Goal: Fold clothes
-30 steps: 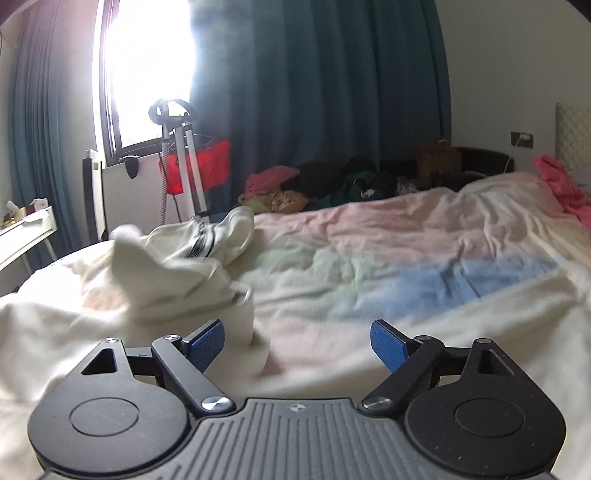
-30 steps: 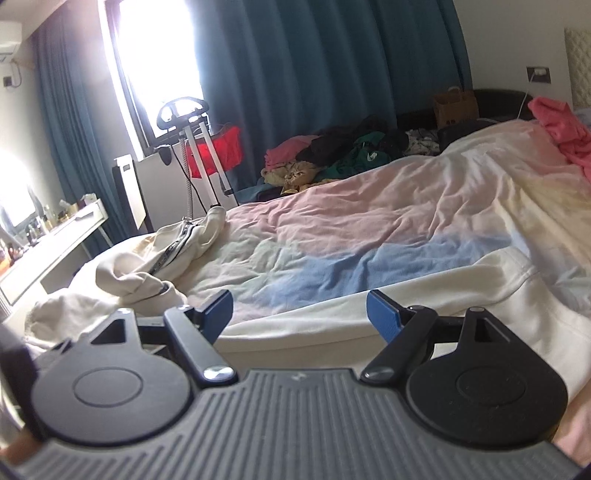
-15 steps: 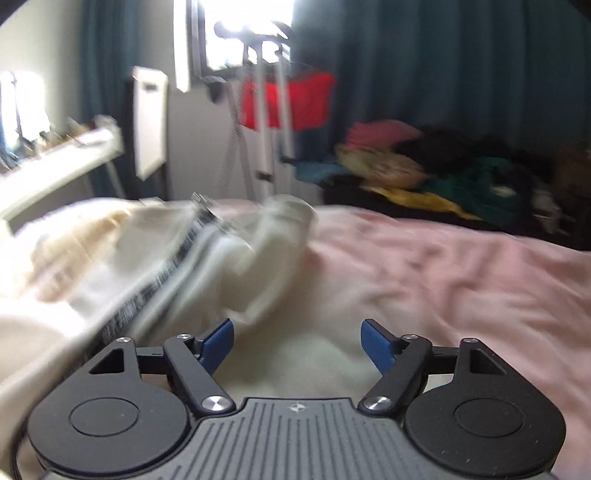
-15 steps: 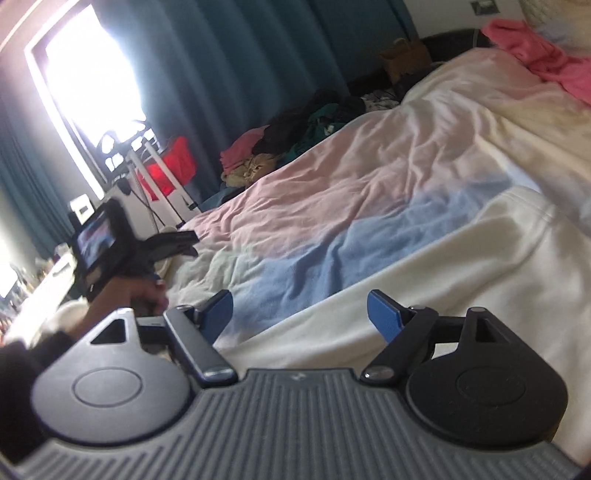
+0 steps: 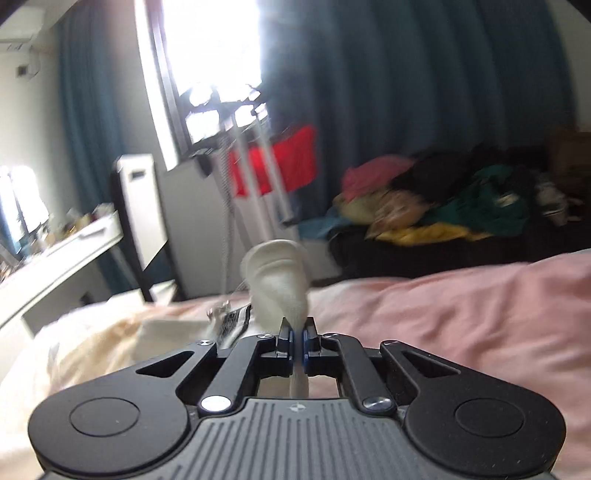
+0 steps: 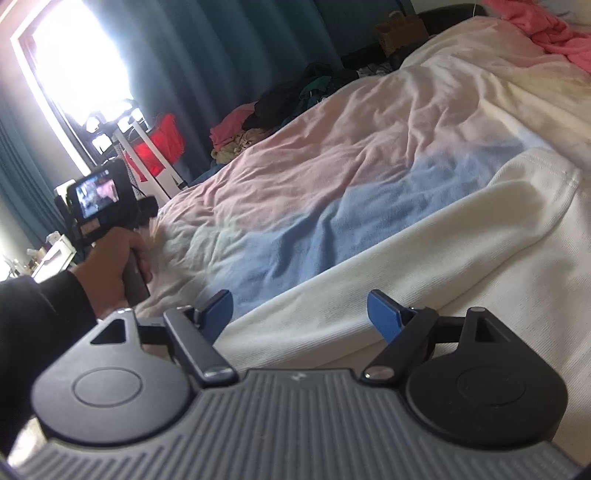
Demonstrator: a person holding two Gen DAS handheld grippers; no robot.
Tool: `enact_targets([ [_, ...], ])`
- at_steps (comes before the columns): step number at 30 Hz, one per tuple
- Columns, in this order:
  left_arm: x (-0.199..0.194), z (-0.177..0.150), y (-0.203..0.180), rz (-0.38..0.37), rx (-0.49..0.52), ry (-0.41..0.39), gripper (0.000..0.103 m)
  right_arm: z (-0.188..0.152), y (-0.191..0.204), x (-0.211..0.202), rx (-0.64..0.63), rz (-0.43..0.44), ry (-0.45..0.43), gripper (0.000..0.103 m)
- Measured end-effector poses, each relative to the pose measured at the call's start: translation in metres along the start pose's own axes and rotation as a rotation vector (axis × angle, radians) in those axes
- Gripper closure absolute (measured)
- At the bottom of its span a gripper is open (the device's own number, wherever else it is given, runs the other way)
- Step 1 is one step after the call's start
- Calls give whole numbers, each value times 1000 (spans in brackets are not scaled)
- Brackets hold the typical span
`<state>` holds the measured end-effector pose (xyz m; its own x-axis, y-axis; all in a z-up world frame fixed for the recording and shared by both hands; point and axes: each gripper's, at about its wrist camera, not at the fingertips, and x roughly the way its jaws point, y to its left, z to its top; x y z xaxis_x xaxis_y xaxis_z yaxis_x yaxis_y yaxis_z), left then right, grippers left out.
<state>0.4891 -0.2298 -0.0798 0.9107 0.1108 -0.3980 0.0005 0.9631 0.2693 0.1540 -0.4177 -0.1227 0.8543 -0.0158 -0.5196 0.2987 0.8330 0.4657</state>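
A cream zip-up garment (image 6: 424, 251) lies across the bed. In the left wrist view my left gripper (image 5: 296, 338) is shut on a bunched fold of that cream garment (image 5: 279, 280), which sticks up above the fingertips; its dark zipper (image 5: 232, 321) shows just to the left. In the right wrist view my right gripper (image 6: 301, 312) is open, hovering over the garment's flat near part with nothing between its fingers. A hand (image 6: 114, 266) holds the left gripper's handle at the far left of that view.
The bed has a pink, blue and cream cover (image 6: 332, 166). A pile of coloured clothes (image 5: 436, 199) lies beyond the bed's far edge. A red item on a stand (image 5: 273, 166), a white desk (image 5: 55, 258) and dark curtains stand by the window. A pink garment (image 6: 546, 33) lies at the far right.
My left gripper has gone from open to shut, pinching the cream garment's fold after moving in toward it. The right gripper stayed open and tilted slightly over the garment.
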Motion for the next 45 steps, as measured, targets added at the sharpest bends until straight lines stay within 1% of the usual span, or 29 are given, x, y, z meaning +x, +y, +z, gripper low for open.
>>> enact_targets([
  [3, -48, 23, -20, -135, 19, -53, 98, 2, 1, -9, 17, 1, -30, 21],
  [5, -81, 34, -39, -213, 39, -89, 98, 3, 2, -15, 28, 6, -48, 21],
  [9, -137, 45, -82, -388, 55, -114, 98, 0, 4, -28, -12, -8, -79, 21],
  [11, -163, 45, -101, -486, 69, -130, 98, -1, 0, -32, -10, -31, -90, 21],
  [14, -190, 36, -127, -618, 96, -112, 98, 0, -9, -33, 29, -59, -92, 21],
  [15, -195, 31, -134, -650, 103, -95, 97, 1, -12, -33, 43, -65, -92, 21],
  [16, -198, 27, -140, -675, 100, -76, 95, 2, -15, -32, 58, -72, -91, 21],
  [18, -203, 18, -144, -695, 80, -72, 84, 4, -20, -34, 93, -59, -97, 21],
  [19, -205, 14, -145, -705, 70, -70, 84, 5, -23, -36, 111, -52, -101, 21],
  [20, -207, 10, -147, -714, 60, -68, 73, 6, -25, -37, 128, -44, -105, 21],
  [21, -208, 7, -144, -701, 52, -65, 55, 6, -28, -39, 146, -36, -108, 21],
  [23, -219, -7, -138, -657, -4, -54, 42, 8, -31, -40, 168, -23, -104, 21],
  [26, -224, -27, -107, -600, -81, -3, 41, 11, -37, -46, 206, 11, -89, 21],
  [29, -230, -48, -70, -525, -136, 37, 38, 9, -45, -60, 239, 60, -111, 20],
  [33, -259, -60, -13, -423, -188, 73, 38, 4, -56, -73, 280, 122, -123, 20],
  [35, -282, -61, 20, -380, -236, 83, 38, 0, -58, -79, 284, 141, -132, 20],
  [37, -304, -64, 51, -346, -249, 70, 38, -4, -59, -83, 284, 147, -139, 20],
  [41, -348, -70, 113, -279, -276, 44, 31, -8, -51, -88, 242, 157, -121, 20],
  [43, -364, -80, 139, -259, -267, 23, 31, -8, -47, -89, 223, 171, -108, 20],
  [45, -371, -90, 158, -274, -255, 17, 31, -6, -45, -90, 228, 190, -99, 20],
])
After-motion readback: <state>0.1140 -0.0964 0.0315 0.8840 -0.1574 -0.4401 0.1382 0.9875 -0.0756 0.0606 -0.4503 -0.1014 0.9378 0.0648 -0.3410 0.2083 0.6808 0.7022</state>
